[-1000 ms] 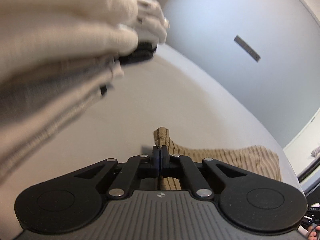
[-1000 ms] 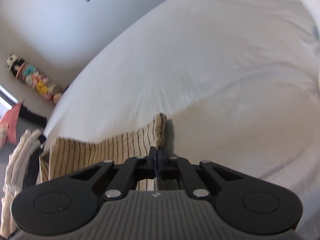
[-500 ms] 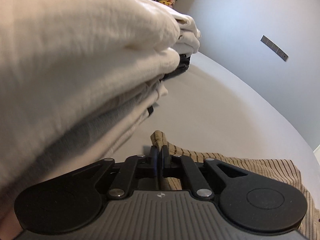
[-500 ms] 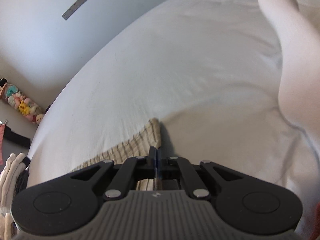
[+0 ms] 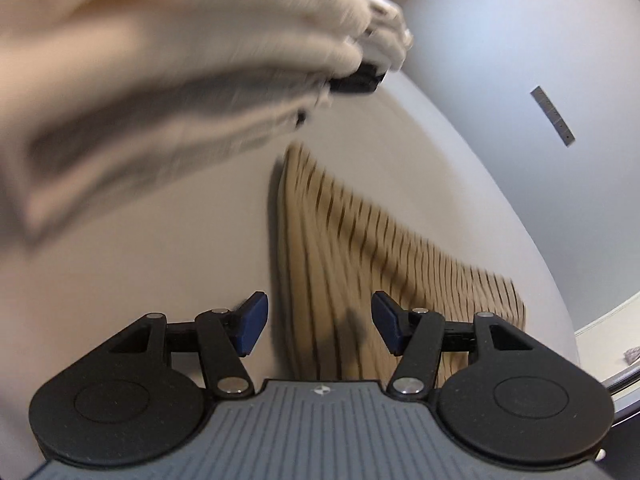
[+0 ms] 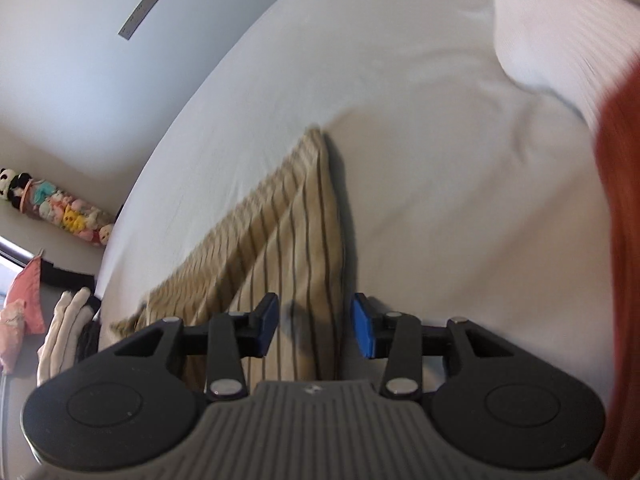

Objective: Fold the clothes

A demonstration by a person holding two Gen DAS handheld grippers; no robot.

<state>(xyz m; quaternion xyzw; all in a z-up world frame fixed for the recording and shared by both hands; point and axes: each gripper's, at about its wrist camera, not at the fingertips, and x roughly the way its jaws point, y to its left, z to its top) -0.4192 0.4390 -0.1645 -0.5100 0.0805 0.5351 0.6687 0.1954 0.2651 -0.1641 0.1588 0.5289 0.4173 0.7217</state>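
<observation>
Step in hand, as judged: release after a fold. Let each claw clear the cloth fully before lifting away, so no pad drags the fresh edge or reopens the fold.

Left claw (image 5: 318, 330): its jaws are opening; no pad presses on the shirt (image 5: 360, 264). The shirt's folded edge lies between and just beyond the pads, flat on the bed (image 5: 160, 260).

Right claw (image 6: 314, 330): its jaws are opening, less spread than the left; nothing is pinched. The shirt (image 6: 288, 248) lies between the pads and runs ahead to a corner.

Beyond the shirt, in the left view, a white-gloved hand (image 5: 200, 60) hovers blurred above the bed. In the right view, a white garment (image 6: 560, 40) and a red cloth (image 6: 624, 220) lie to the shirt's right. The wall (image 6: 80, 60) stands past the bed.
</observation>
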